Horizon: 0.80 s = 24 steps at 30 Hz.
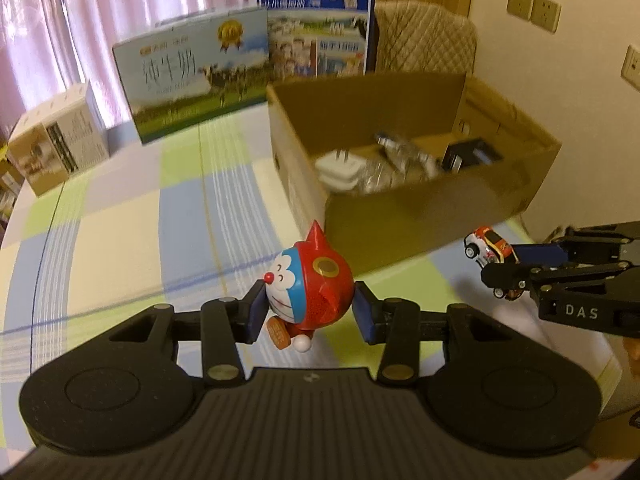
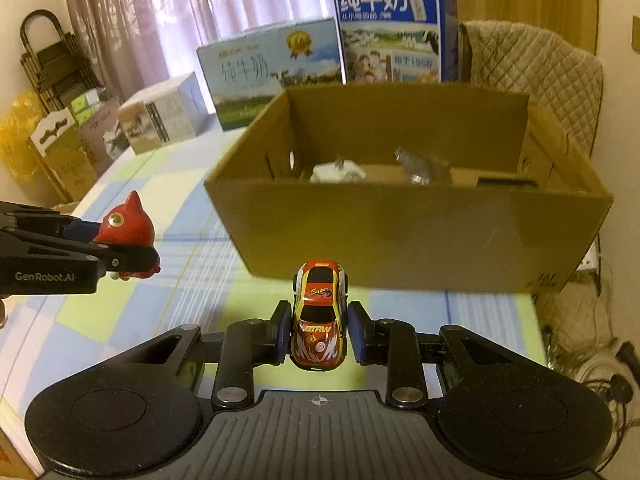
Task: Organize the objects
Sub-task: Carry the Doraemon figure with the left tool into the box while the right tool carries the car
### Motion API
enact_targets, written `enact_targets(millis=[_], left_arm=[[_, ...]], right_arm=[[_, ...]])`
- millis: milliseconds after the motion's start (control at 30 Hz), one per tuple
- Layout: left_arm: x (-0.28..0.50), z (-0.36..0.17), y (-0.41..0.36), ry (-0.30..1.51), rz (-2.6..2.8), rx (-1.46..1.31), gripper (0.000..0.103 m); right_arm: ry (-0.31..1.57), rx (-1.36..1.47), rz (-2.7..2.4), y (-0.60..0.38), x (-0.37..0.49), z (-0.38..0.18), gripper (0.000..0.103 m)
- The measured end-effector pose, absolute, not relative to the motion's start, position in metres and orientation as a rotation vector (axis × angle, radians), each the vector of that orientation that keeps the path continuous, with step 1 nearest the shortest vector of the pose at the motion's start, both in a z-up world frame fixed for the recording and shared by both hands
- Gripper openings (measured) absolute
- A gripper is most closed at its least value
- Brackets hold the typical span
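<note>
The left tool (image 1: 310, 312) is clamped on a red-and-blue cat figurine (image 1: 310, 292); the right tool (image 2: 318, 334) is clamped on an orange toy race car (image 2: 319, 320). Both are held above the checkered counter (image 1: 120, 240), just before the open cardboard box (image 2: 400, 236).

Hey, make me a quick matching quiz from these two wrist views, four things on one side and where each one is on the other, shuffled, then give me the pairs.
Things:
1. cat figure
2. toy car
3. white charger
4. milk cartons

Places:
A. inside the cardboard box
B. between the fingers of the right gripper
C. standing on the table behind the box
D. between the fingers of the left gripper

Pairs: 1-D, 2-B, 3-A, 4-C
</note>
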<state>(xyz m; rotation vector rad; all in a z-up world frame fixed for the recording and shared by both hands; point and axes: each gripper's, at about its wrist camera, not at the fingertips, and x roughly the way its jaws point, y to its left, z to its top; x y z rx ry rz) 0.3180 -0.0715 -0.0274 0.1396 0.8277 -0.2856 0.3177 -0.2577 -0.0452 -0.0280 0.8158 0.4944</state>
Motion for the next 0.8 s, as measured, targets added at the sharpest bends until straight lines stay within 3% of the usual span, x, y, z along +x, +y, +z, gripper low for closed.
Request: enact_targets(millis=[500,800], left_arm=[[0.364,0.023,-0.125,0.678,-0.324,0.157,0.04],[0.414,0.024,-0.171,0.667,-0.356,0.185,0.04]], right_arm=[[0.668,0.023,0.462,-0.303,0.381,0.009,0.027],[0.679,0.019,0.436,-0.312,0.436,0.005,0.027]])
